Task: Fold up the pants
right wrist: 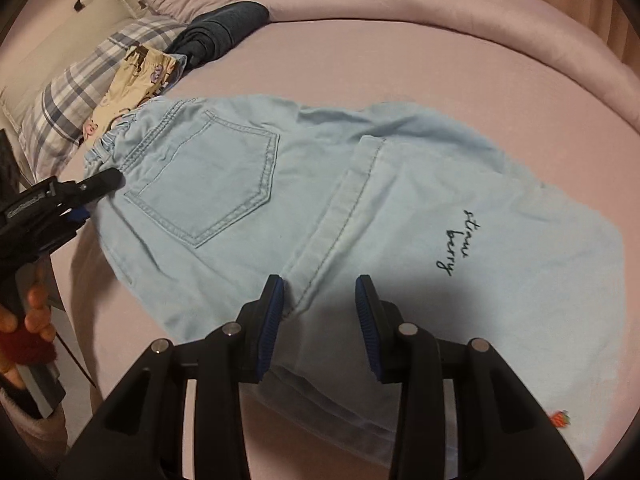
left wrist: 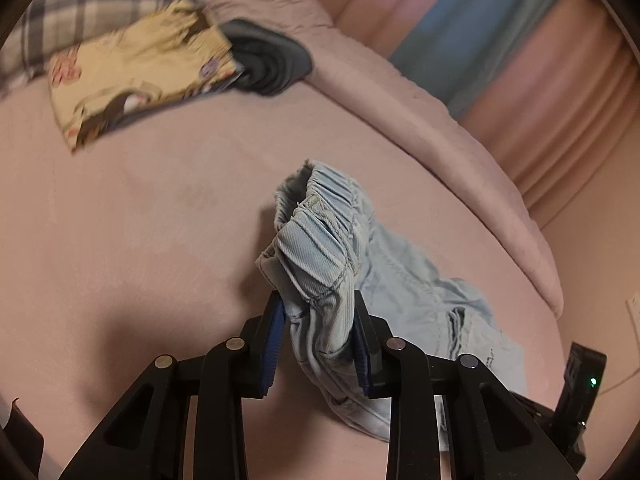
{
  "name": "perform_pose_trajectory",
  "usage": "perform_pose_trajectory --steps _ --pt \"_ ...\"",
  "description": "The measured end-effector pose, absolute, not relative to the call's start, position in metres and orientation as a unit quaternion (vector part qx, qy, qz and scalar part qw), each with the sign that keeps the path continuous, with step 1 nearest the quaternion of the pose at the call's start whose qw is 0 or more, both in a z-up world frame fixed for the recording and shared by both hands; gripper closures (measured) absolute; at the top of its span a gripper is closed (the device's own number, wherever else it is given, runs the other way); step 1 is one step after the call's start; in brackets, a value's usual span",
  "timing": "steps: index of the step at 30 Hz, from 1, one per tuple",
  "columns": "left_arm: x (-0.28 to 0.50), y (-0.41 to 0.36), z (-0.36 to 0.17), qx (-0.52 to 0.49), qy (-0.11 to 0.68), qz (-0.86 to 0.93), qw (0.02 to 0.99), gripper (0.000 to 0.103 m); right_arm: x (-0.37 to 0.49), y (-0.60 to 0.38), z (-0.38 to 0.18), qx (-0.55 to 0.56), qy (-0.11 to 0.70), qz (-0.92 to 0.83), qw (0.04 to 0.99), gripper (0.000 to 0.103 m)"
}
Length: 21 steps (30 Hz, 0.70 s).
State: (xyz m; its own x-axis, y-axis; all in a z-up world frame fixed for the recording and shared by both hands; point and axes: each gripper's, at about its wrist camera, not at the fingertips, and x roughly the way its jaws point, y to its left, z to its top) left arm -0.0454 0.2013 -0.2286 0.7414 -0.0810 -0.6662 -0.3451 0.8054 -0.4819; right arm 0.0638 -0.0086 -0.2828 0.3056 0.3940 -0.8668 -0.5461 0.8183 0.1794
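Note:
Light blue denim pants (right wrist: 224,184) lie spread back side up on the pink bed sheet (right wrist: 400,60), with a back pocket and dark "straw berry" stitching (right wrist: 460,236) showing. My left gripper (left wrist: 318,304) is shut on the bunched elastic waistband (left wrist: 320,216), which stands lifted off the sheet. In the right wrist view that left gripper (right wrist: 106,184) sits at the pants' waist end, with a hand (right wrist: 36,300) holding it. My right gripper (right wrist: 319,282) hangs open just above a leg seam, its blue pads apart and pressing on nothing.
A folded yellow patterned garment (left wrist: 140,76) and a folded dark grey one (left wrist: 272,60) lie at the head of the bed by a plaid pillow (right wrist: 72,108). A rolled pink quilt (left wrist: 400,92) runs along the far edge. Curtains (left wrist: 520,40) hang beyond.

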Motion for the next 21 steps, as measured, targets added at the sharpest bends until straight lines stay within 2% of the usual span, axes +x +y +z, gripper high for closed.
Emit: perform_pose_trajectory --steps 3,7,15,21 --pt "-0.046 0.188 -0.213 -0.278 0.341 0.065 0.895 0.077 0.062 -0.005 -0.283 -0.086 0.510 0.302 0.801 0.059" --pt "-0.045 0.160 -0.190 -0.225 0.330 0.041 0.916 0.083 0.060 -0.012 -0.283 -0.070 0.504 0.316 0.801 0.058" --pt "-0.039 0.080 -0.172 -0.092 0.329 -0.020 0.940 0.087 0.073 -0.088 -0.288 0.148 0.526 0.325 0.772 0.061" --pt "-0.034 -0.004 -0.177 0.024 0.322 -0.078 0.943 0.087 0.070 -0.168 -0.284 0.280 0.503 0.306 0.758 0.058"
